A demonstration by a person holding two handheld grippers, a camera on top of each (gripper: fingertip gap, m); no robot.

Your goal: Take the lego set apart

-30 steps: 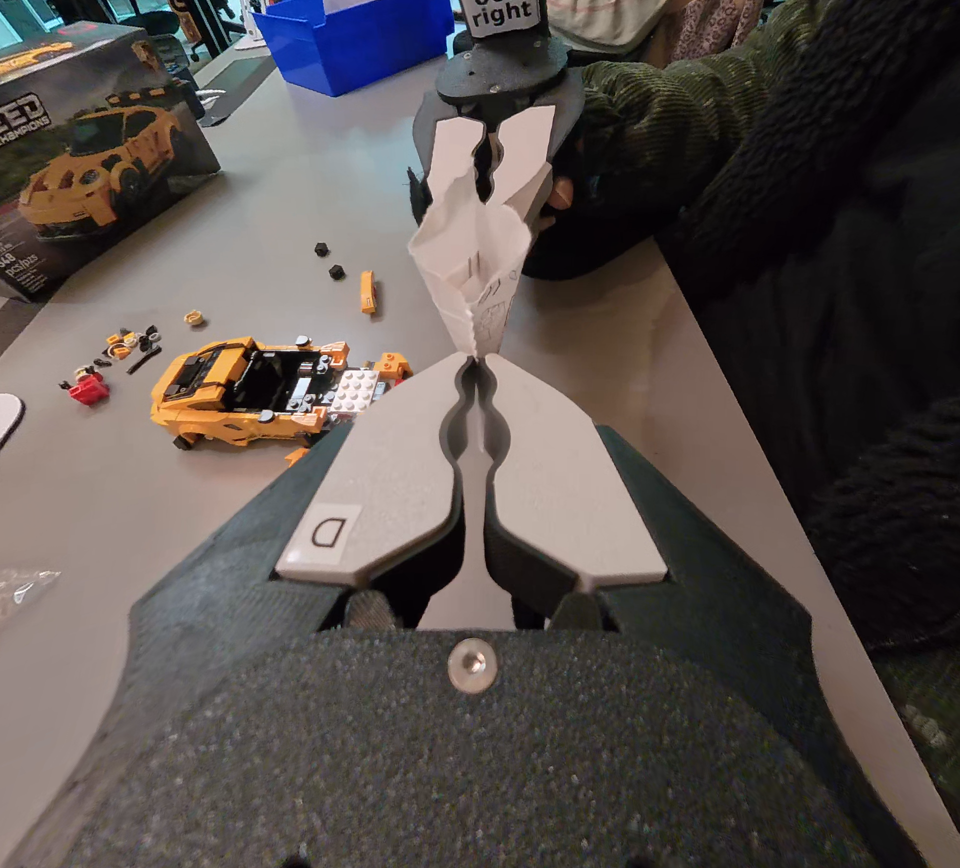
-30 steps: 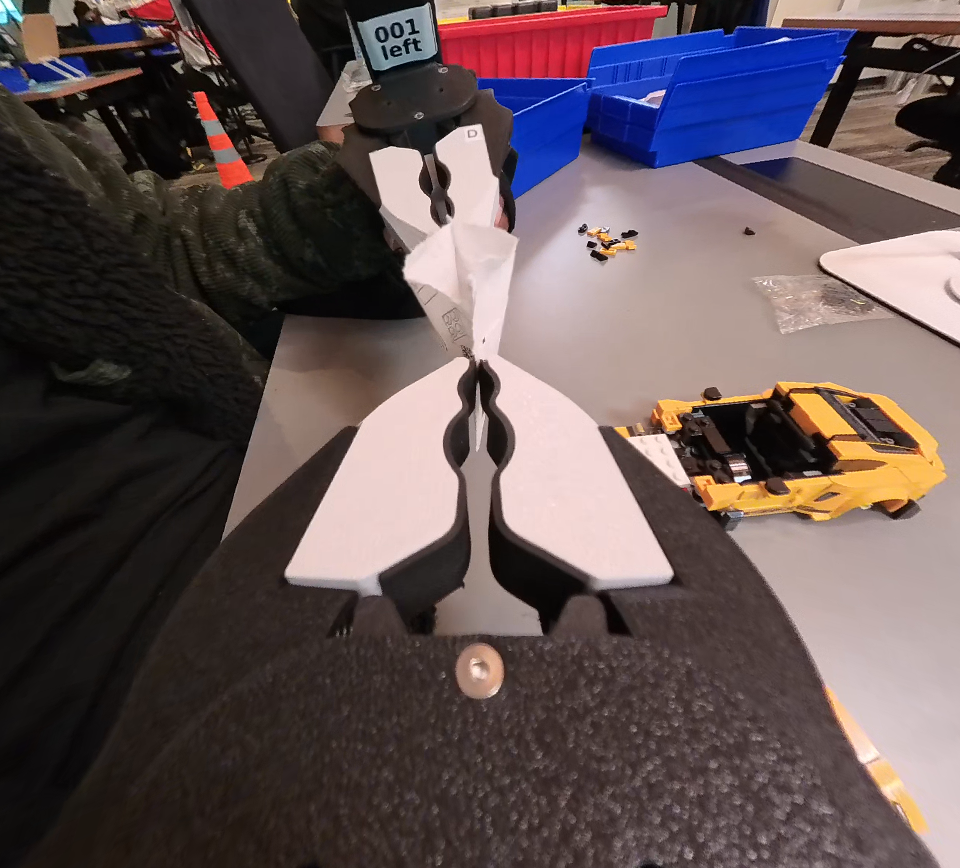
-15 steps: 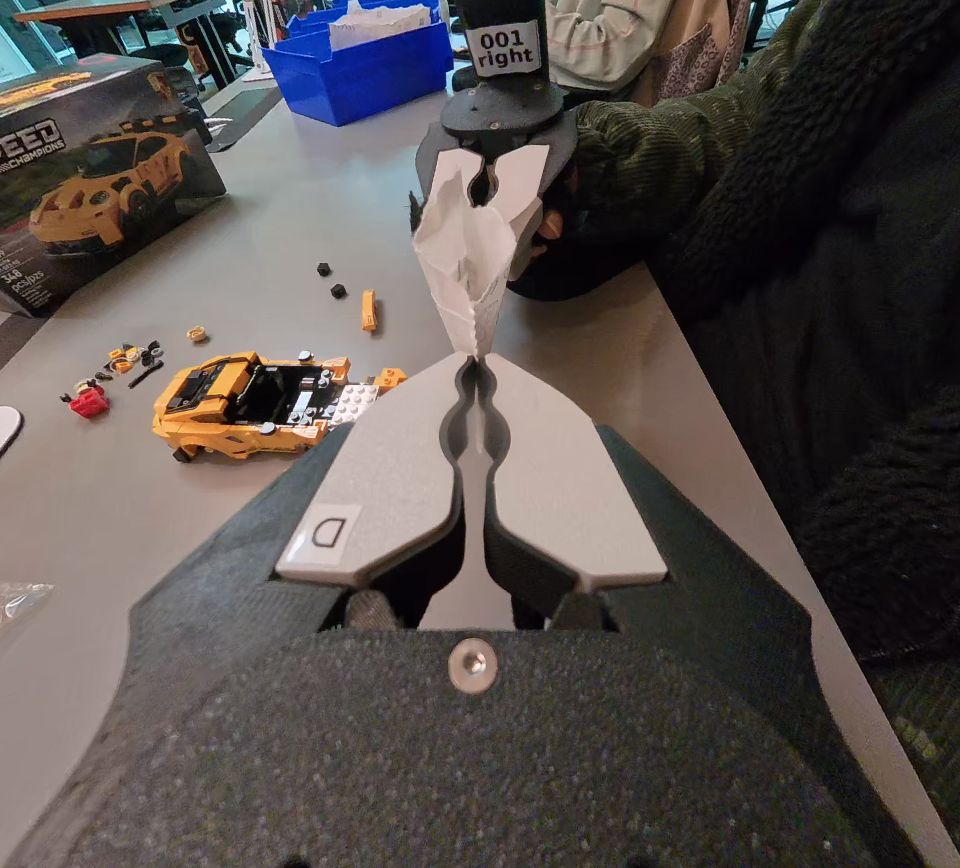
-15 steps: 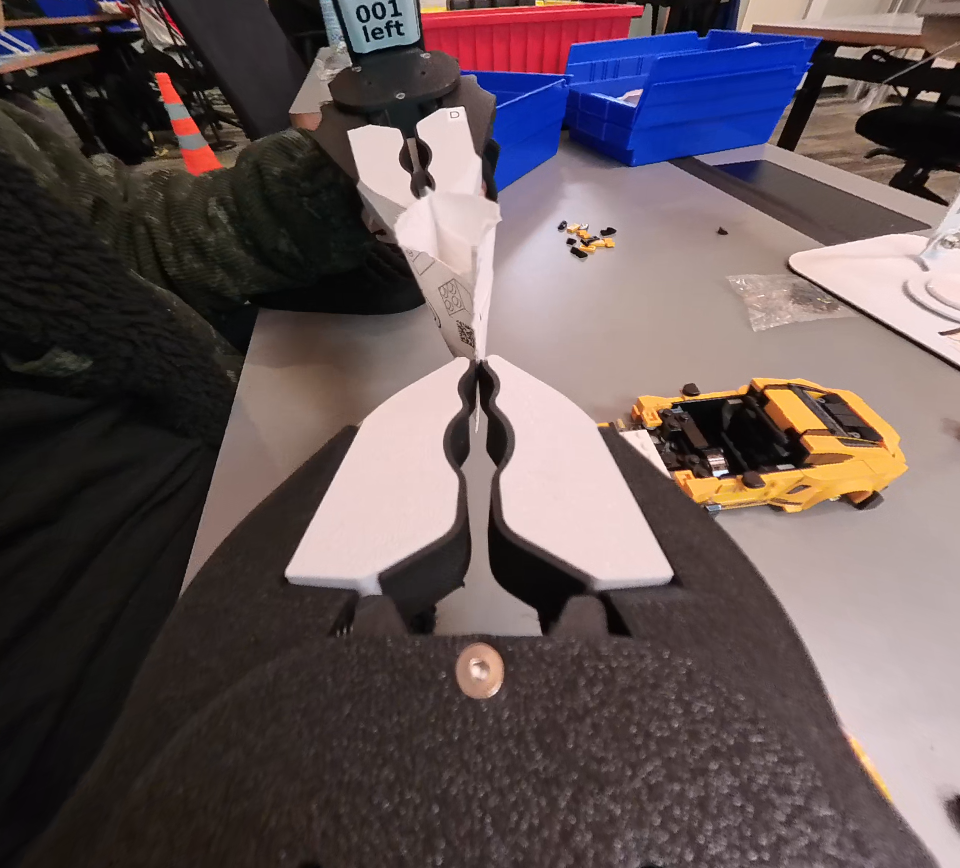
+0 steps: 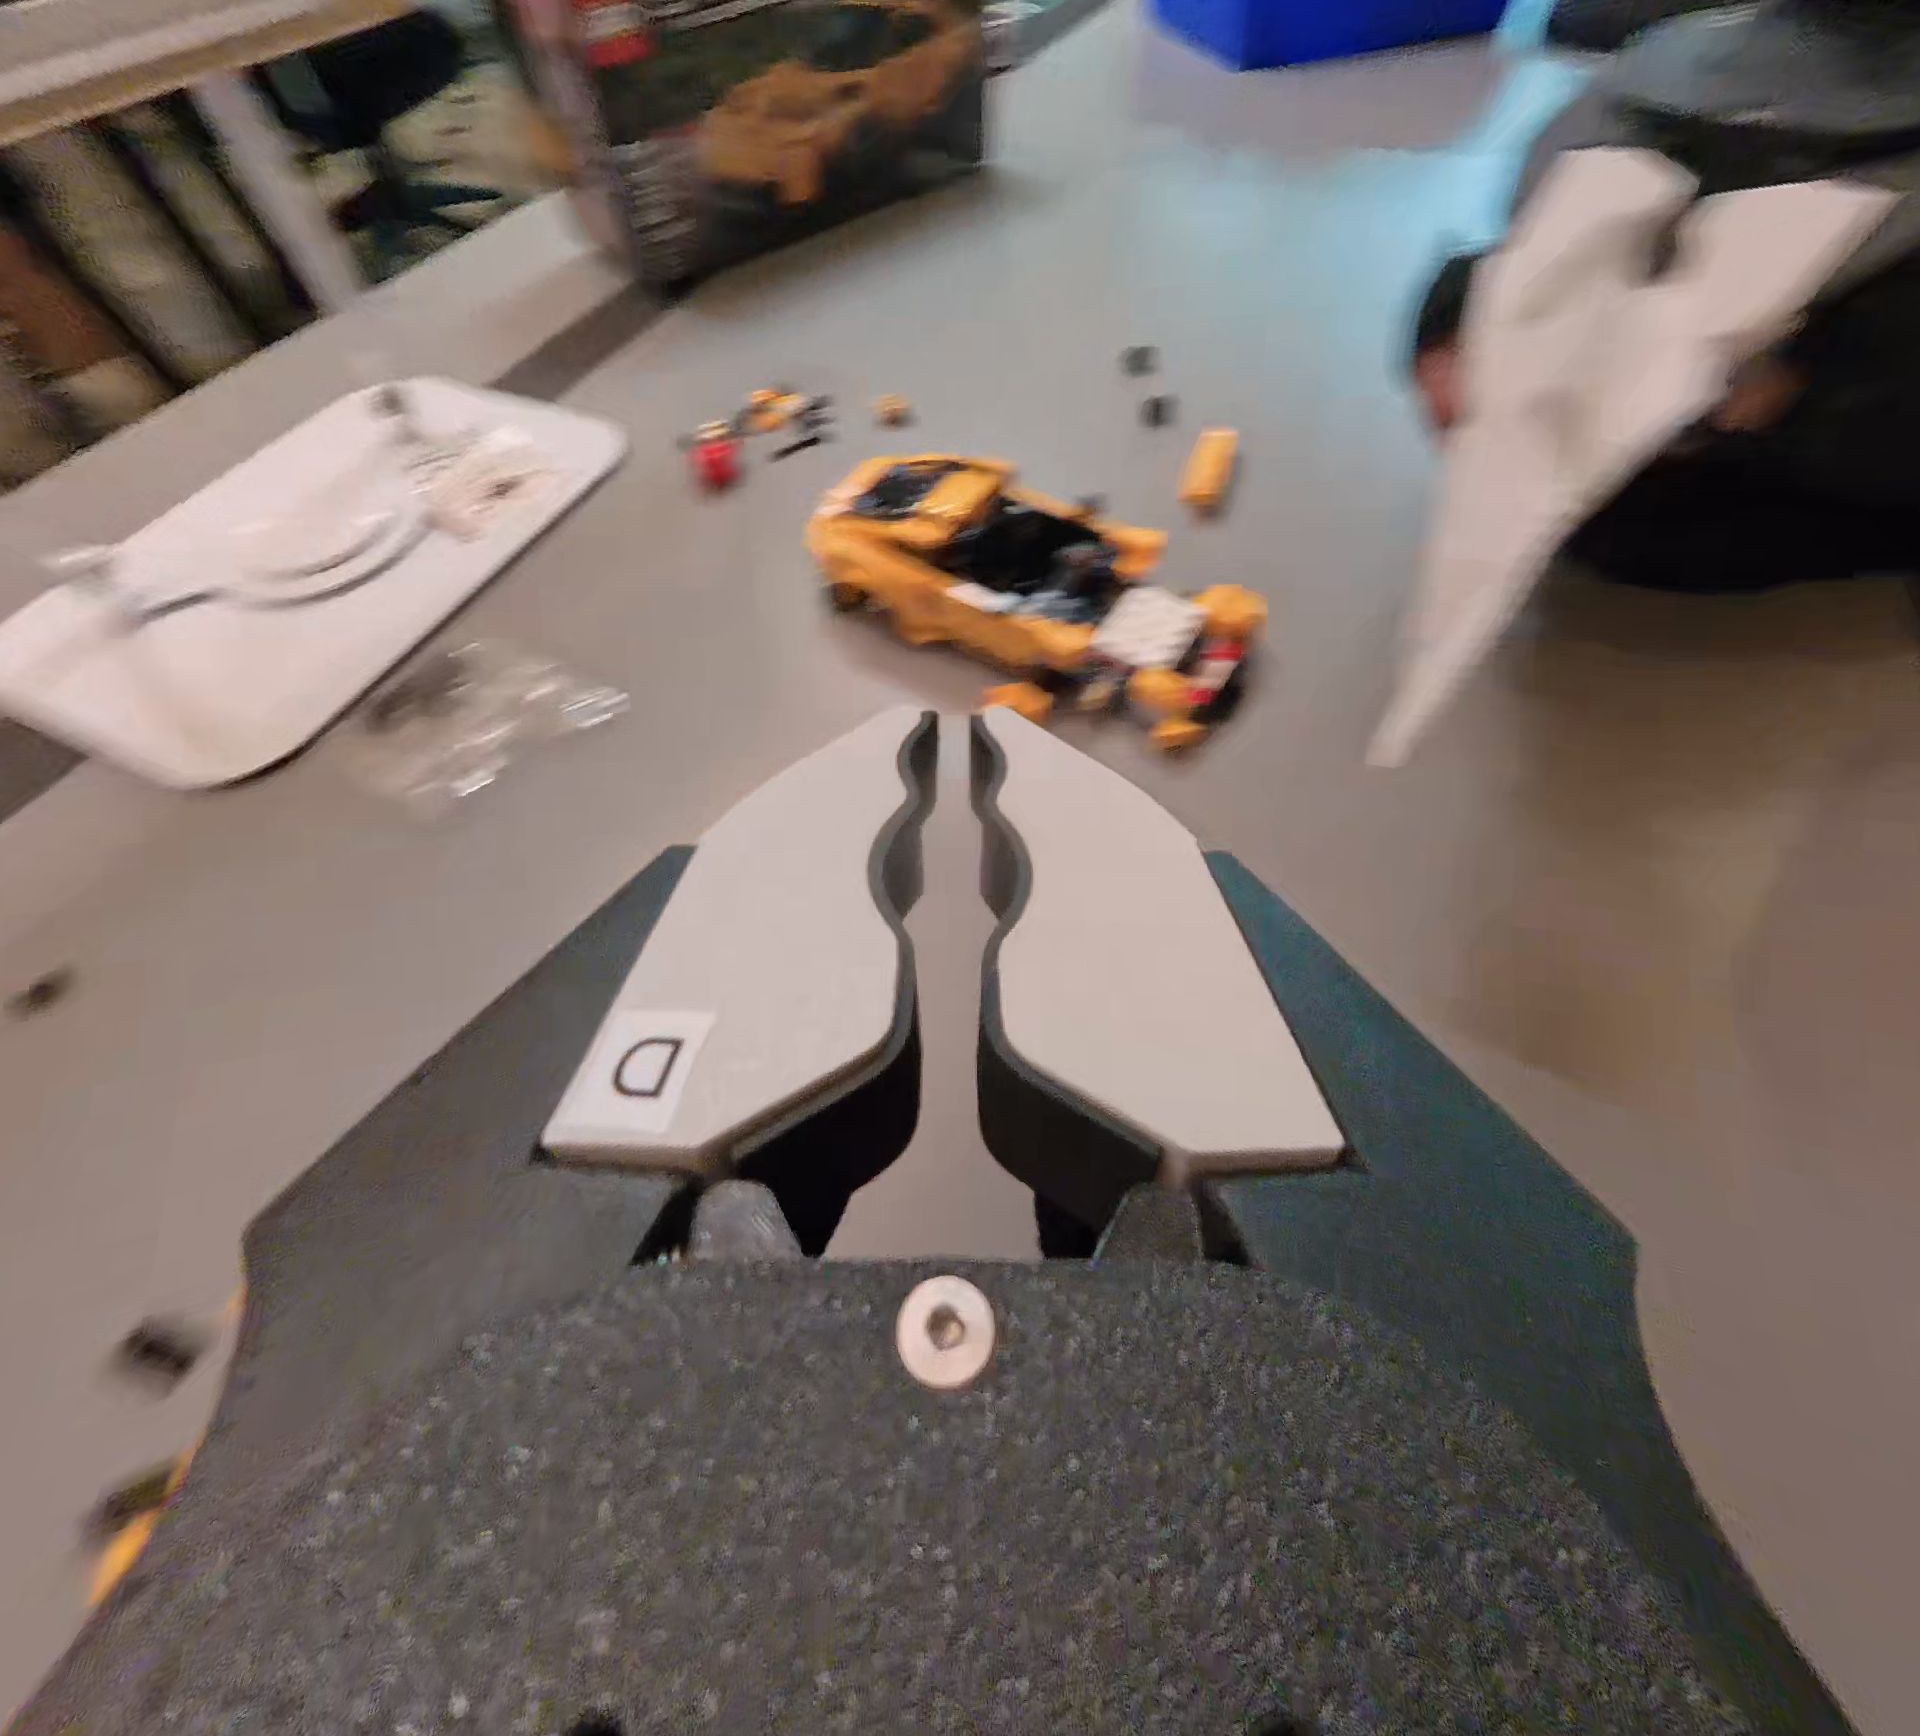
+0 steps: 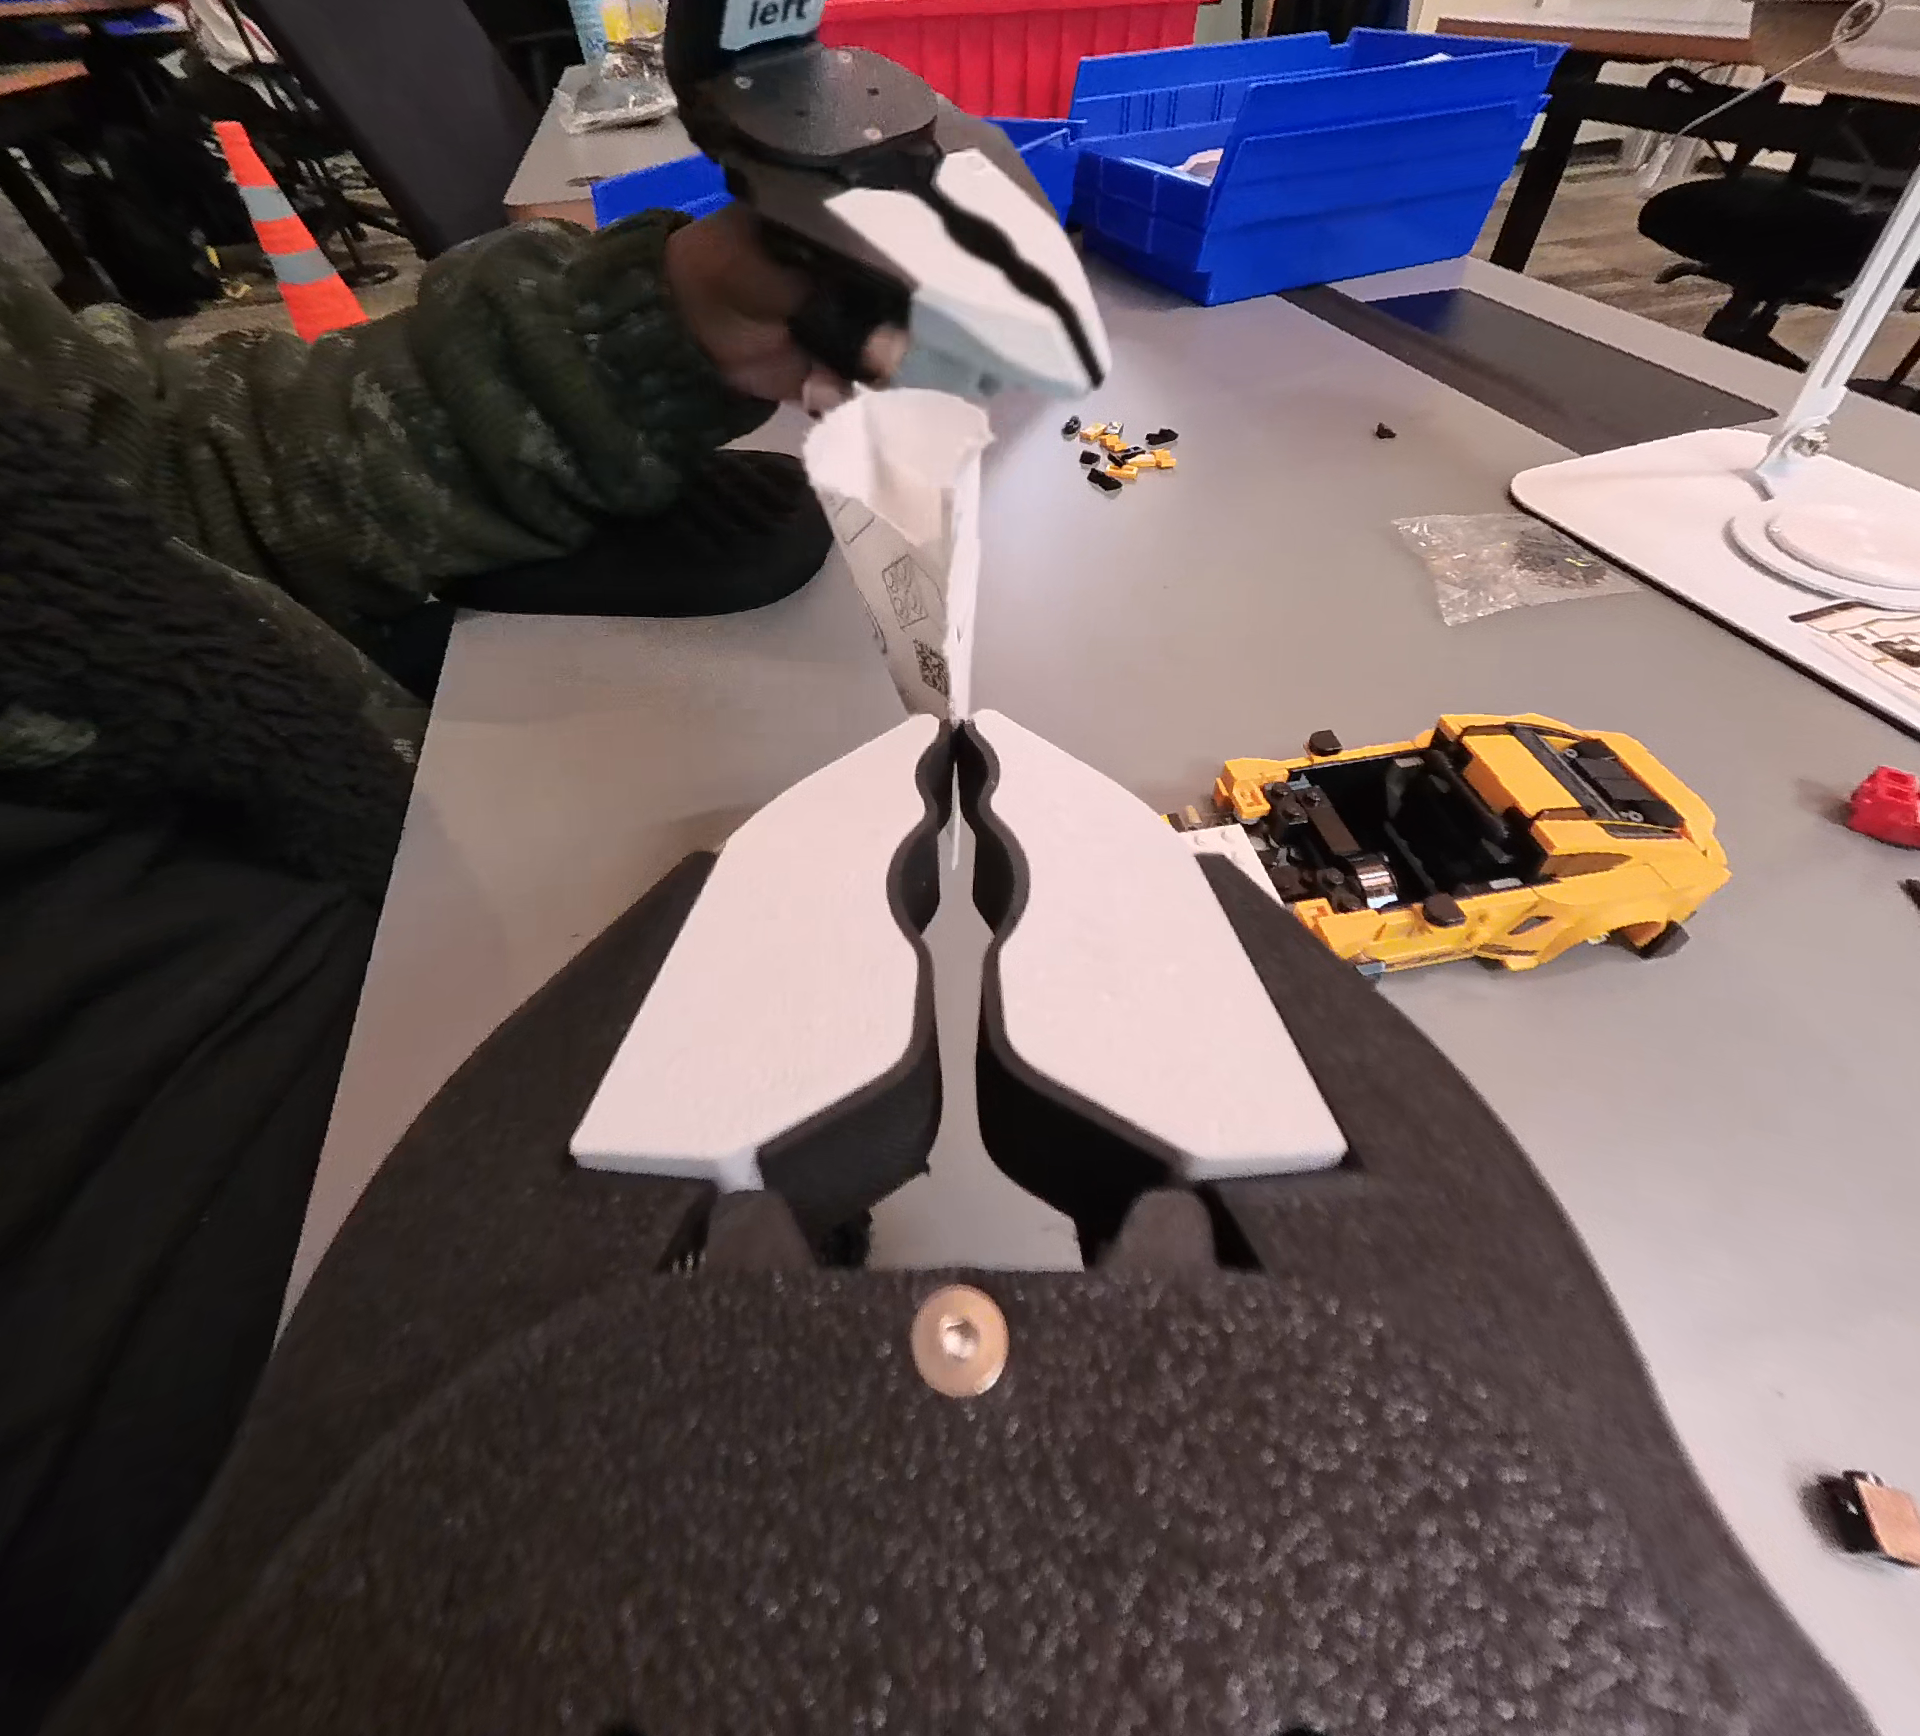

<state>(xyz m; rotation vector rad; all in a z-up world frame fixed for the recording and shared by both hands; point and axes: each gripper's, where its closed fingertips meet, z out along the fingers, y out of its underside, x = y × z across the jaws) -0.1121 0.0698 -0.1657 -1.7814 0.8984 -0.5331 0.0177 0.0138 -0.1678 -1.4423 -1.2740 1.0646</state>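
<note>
A grey table holds a partly stripped yellow car, loose bricks beyond it. The right gripper is clenched on a white paper bag. The left gripper, slightly parted, grasps nothing and points toward the car.

Bins: we see blue bins and a red one behind the worktop.
Floor: an orange cone.
</note>
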